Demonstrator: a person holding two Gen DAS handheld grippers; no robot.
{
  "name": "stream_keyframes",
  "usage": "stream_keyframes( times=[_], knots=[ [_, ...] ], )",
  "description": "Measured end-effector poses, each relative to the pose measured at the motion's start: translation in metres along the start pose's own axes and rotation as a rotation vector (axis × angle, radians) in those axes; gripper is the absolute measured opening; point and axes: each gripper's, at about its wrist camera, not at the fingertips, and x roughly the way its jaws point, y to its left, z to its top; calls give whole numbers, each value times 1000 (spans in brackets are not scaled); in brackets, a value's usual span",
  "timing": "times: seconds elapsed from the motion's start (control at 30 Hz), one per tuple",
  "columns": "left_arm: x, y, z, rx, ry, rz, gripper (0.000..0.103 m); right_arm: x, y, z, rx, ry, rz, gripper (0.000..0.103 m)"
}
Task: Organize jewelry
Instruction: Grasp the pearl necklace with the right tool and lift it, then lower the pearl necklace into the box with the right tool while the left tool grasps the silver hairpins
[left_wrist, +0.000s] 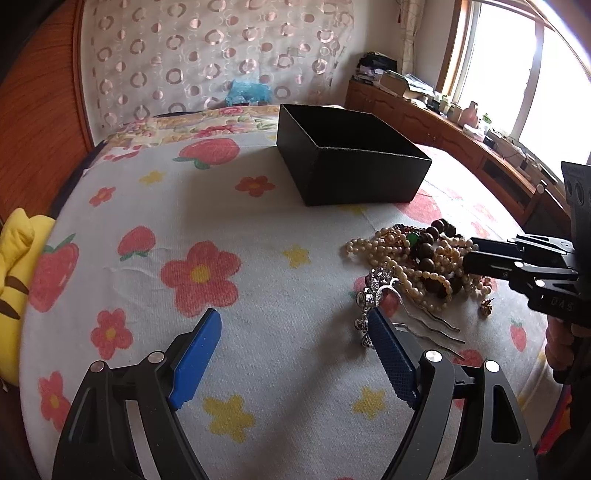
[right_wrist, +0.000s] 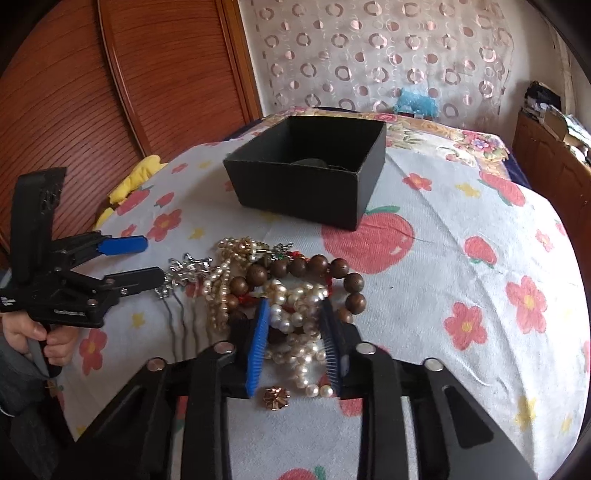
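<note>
Left gripper (left_wrist: 295, 354) wide; right gripper (right_wrist: 297, 347) narrowed.

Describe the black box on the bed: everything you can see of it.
The black rectangular cardboard box stands upright and lidless on the flower-and-strawberry bedspread, beyond the tangled pile of pearl and wooden-bead jewelry and apart from it. Its walls are matte and plain, with a thin lighter edge along the rim. Something dark and rounded lies at the bottom; what it is cannot be told. Neither gripper touches it.

You have a black box (right_wrist: 303, 184) on a white blanket (left_wrist: 295, 229) printed with red flowers and strawberries; cream pearls (right_wrist: 295, 317), brown wooden beads (right_wrist: 317, 266), blue gripper pads (right_wrist: 258, 343).
</note>
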Motion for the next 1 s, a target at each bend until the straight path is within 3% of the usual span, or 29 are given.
stream_keyframes(
  times=[0.03,0.07,0.3,0.63,0.77,0.9,1.0],
  knots=[
    [0,0,0,0,-1,0,78,-1,0,0,0,-1,0,14],
    [0,0,0,0,-1,1,78,-1,0,0,-3,1,-5,9],
    [-1,1,-1,-2,-3,1,78,-16,-3,2,7,-50,-8,9],
    [-2,-1,0,13,5,15,79,-72,-7,24,-22,-182,-54,9],
    [-6,-10,5,26,-4,-24,78,-88,-9,30,-37,-210,-80,9],
    [-5,-24,14,47,-1,-75,62,-102,-11,35,-48,-232,-103,9],
    [-2,-31,18,50,9,-107,56,-107,-13,38,-55,-238,-117,9]
  ],
)
